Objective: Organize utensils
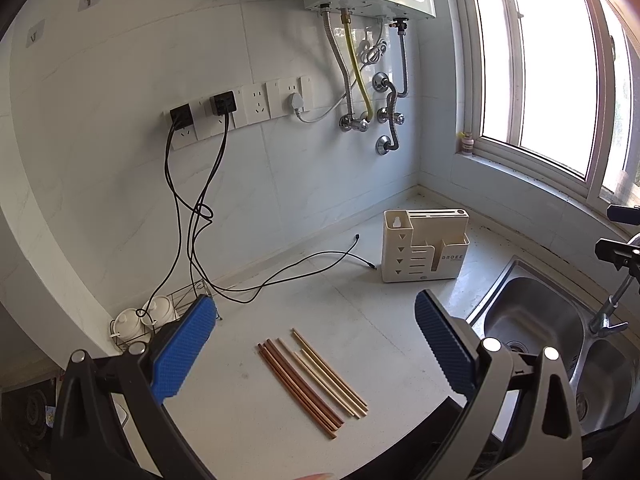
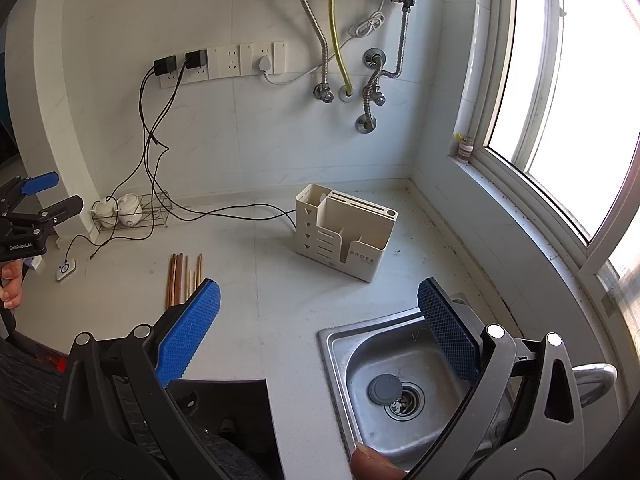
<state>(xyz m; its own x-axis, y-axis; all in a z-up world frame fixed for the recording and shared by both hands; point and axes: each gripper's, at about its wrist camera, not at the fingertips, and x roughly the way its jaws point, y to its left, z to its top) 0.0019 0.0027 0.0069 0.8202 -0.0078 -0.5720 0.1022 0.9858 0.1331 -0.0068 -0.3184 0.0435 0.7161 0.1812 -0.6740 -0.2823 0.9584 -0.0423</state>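
Note:
Several chopsticks (image 1: pixel 312 380) lie side by side on the white counter, reddish-brown ones on the left and pale ones on the right; the right wrist view shows the chopsticks (image 2: pixel 184 278) at mid left. A cream utensil holder (image 1: pixel 424 246) with compartments stands upright farther back, and the same holder (image 2: pixel 344 232) sits behind the sink. My left gripper (image 1: pixel 314 312) hovers open above the chopsticks, holding nothing. My right gripper (image 2: pixel 318 300) is open and empty over the counter beside the sink. The left gripper (image 2: pixel 48 196) appears at the left edge, held by a hand.
A steel sink (image 2: pixel 400 380) with a drain plug lies at the right; its tap (image 1: pixel 612 308) stands beside it. Black cables (image 1: pixel 280 272) trail from wall sockets across the counter. A wire rack with white jars (image 1: pixel 144 318) sits at the back left. A small white device (image 2: pixel 66 269) lies nearby.

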